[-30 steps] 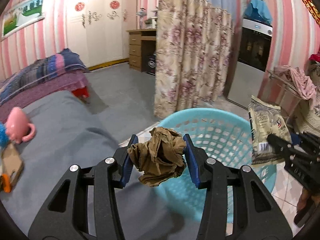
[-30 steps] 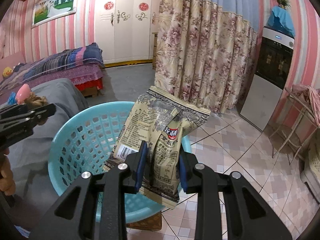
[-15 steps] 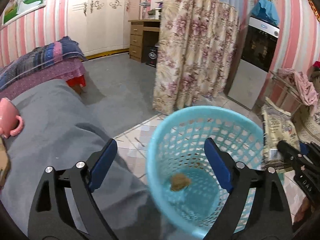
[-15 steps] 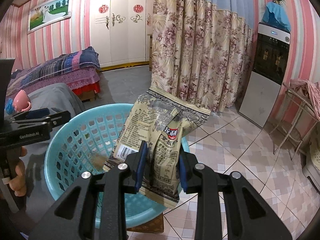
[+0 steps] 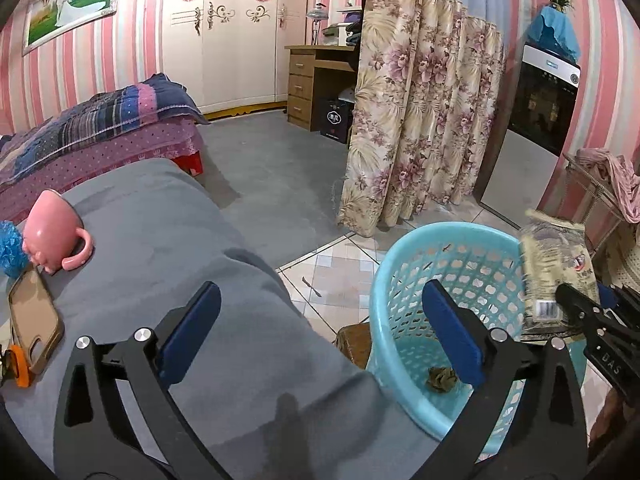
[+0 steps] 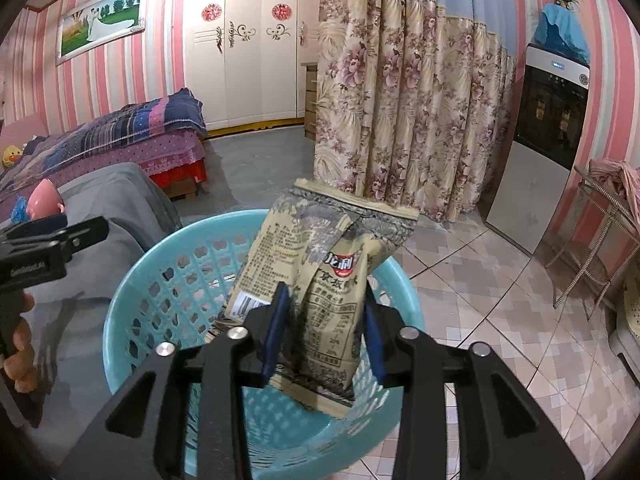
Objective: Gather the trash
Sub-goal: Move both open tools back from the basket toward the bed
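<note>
Your left gripper [image 5: 320, 336] stands wide apart with nothing between its blue pads [image 5: 452, 332]; its jaws have just been opening. It hangs over the edge of the grey blanket [image 5: 168, 256], with the right pad in front of the blue basket [image 5: 404, 264]. The crumpled brown paper [image 5: 442, 378] lies on the basket's floor, free of both grippers.

Your right gripper [image 6: 324, 328] is over the basket [image 6: 132, 304], and its jaws have just been opening as well. The snack bag [image 6: 320, 264] is upright between the pads, tilted a little toward the left. A gap shows beside the right pad, and the bag's lower edge hangs blurred inside the rim, so the pads look to be off it. In the left view the same bag [image 5: 556, 264] sits at the basket's far right rim.

On the blanket, well apart from the basket, you have a pink mug [image 5: 52, 236] on its side, a blue scrubber [image 5: 10, 246] touching it, and a brown phone case [image 5: 34, 320] just below
</note>
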A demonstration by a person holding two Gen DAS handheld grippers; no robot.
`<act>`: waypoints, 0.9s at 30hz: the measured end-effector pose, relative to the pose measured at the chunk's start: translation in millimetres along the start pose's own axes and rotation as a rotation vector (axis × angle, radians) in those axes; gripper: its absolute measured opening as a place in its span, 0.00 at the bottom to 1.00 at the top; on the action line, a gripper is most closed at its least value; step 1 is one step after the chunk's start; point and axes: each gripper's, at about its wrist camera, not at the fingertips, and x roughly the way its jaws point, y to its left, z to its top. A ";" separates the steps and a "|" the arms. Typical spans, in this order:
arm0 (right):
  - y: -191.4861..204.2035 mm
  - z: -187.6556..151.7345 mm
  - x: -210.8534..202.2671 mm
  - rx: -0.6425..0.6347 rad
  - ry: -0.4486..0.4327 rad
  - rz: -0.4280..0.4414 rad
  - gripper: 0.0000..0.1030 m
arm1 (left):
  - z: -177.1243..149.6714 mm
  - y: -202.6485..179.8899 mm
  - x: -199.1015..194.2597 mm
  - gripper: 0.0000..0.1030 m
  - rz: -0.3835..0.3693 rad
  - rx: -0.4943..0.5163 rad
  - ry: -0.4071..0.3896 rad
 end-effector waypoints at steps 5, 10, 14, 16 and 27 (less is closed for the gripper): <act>2.2 0.2 0.4 0.032 -0.013 -0.021 0.76 | 2.4 10.3 -7.5 0.95 0.000 -0.017 -0.002; 3.7 -0.2 -0.7 0.046 -0.020 -0.037 0.89 | 2.7 17.8 -16.6 0.95 0.025 -0.008 -0.010; 4.8 0.8 -4.0 0.061 -0.020 -0.043 0.90 | 5.5 27.8 -23.2 0.95 0.025 -0.041 -0.009; 7.3 1.7 -6.7 0.058 -0.023 -0.053 0.91 | 7.5 32.3 -27.6 0.95 0.022 -0.055 -0.010; 31.2 11.3 -30.9 0.046 -0.068 -0.053 0.95 | 18.4 46.7 -64.7 0.95 0.048 -0.050 -0.051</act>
